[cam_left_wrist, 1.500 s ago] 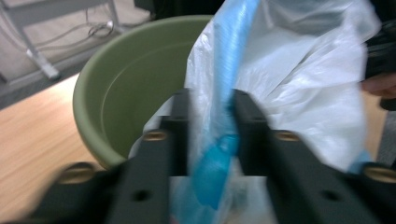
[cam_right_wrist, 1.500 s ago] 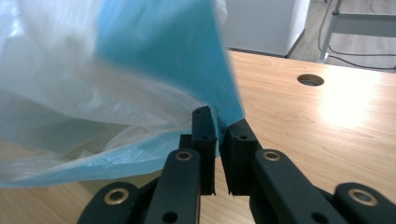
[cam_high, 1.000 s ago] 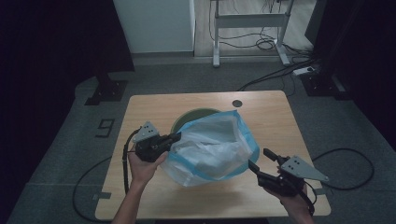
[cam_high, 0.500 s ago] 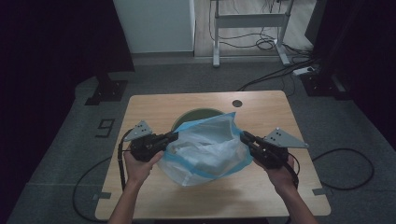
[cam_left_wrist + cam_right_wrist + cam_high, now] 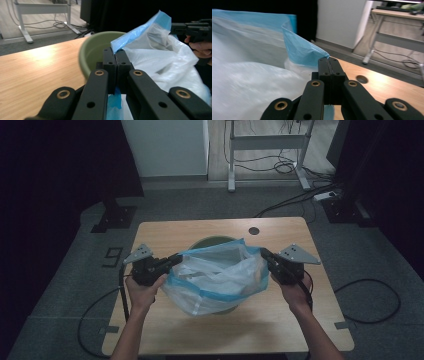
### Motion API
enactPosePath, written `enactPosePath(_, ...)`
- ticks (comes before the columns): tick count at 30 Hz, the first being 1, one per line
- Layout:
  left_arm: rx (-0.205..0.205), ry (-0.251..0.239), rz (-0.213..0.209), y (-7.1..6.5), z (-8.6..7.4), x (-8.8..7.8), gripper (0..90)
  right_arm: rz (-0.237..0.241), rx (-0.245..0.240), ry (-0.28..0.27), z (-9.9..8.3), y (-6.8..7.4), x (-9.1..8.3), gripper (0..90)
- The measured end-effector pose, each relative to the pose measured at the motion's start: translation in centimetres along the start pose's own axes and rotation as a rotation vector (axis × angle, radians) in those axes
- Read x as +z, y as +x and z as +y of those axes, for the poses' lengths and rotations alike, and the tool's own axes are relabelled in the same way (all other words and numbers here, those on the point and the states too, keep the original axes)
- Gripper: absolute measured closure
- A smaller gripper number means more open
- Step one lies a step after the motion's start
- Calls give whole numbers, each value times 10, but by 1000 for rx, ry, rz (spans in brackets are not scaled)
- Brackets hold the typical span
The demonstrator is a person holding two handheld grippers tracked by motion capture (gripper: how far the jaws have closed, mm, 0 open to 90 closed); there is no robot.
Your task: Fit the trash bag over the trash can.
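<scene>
A white plastic bag (image 5: 220,275) with a blue rim sits in a green bin (image 5: 210,242) at the middle of the wooden table (image 5: 165,232). My left gripper (image 5: 176,257) is shut on the bag's blue rim at its left side; in the left gripper view the jaws (image 5: 115,51) pinch the blue edge beside the bin (image 5: 92,52). My right gripper (image 5: 263,252) has just been closing and is now shut on the blue rim at the right, seen close in the right gripper view (image 5: 329,60). The bag's mouth is stretched between the two grippers.
A round hole (image 5: 254,230) is in the table's far right part. Beyond the table stand a white cabinet (image 5: 165,145) and a metal desk frame (image 5: 265,142) with cables on the floor. A black cable (image 5: 370,300) loops on the floor at the right.
My right gripper came in from the table's front right corner to the bag's right rim and shut on it. The left gripper shifted slightly outward, and the bag's mouth spread wider.
</scene>
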State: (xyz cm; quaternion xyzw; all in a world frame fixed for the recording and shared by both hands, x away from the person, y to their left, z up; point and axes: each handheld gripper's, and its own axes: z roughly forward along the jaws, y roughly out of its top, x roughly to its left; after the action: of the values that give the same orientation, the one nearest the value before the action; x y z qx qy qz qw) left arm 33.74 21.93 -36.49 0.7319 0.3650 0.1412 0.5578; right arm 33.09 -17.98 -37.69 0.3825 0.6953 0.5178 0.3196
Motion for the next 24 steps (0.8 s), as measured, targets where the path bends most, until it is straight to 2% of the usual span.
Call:
enactPosePath(1, 0, 0, 0, 0, 0, 0, 886, 0, 0, 0, 0, 0, 0, 889)
enactPosePath(2, -2, 2, 15, 4, 0, 2, 887, -24, 4, 11, 0, -5, 8, 889)
enactPosePath(5, -36, -2, 45, 17, -1, 9, 887, -53, 16, 23, 0, -11, 20, 889)
enactPosePath(6, -36, -2, 45, 17, -1, 9, 887, -62, 19, 29, 0, -13, 24, 889)
enactPosePath(7, -54, -5, 51, 24, -1, 13, 887, -68, 17, 36, 0, -15, 30, 889)
enactPosePath(9, -57, 7, 66, 30, -2, 18, 887, -75, 13, 47, 0, -16, 39, 888)
enactPosePath(15, -88, 17, 80, 44, -5, 26, 886, -76, 16, 44, -3, -18, 57, 888)
enactPosePath(19, -101, 27, 91, 50, -6, 31, 886, -70, 41, 56, -7, -21, 68, 888)
enactPosePath(21, -119, 70, 114, 58, -10, 39, 886, -66, 50, 74, -11, -22, 75, 887)
enactPosePath(24, -159, 94, 114, 63, -14, 45, 886, -52, 67, 102, -16, -21, 85, 887)
